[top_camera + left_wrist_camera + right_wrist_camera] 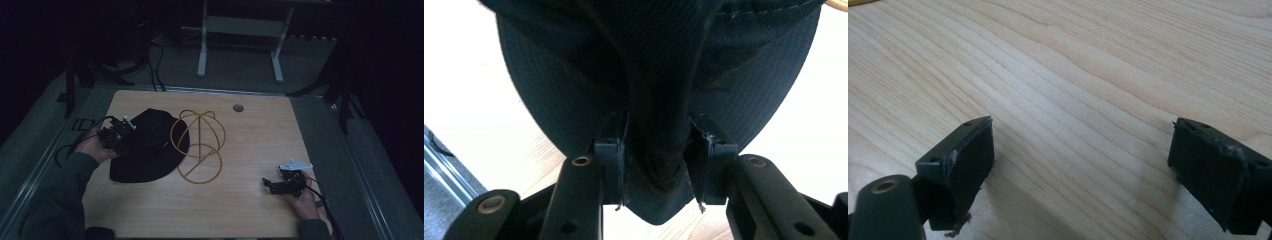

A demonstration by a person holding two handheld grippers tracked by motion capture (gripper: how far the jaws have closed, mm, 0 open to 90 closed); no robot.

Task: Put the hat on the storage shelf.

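Observation:
A black brimmed hat (150,145) lies flat on the left half of the wooden table (255,135). A golden wire hat frame (199,145) rests against its right side, overlapping the brim. My left gripper (125,131) is at the hat's left edge. In the left gripper view a bunched fold of the hat (724,75) fills the gap of this gripper (656,150), and both pads press on it. My right gripper (267,184) rests low near the table's front right, far from the hat. Its jaws (1080,165) stand wide apart over bare wood (1073,75).
A round cable hole (238,107) sits near the table's far edge. Behind the table stands a white frame on two legs (240,30). Cables (65,150) trail off the left side. The surroundings are dark.

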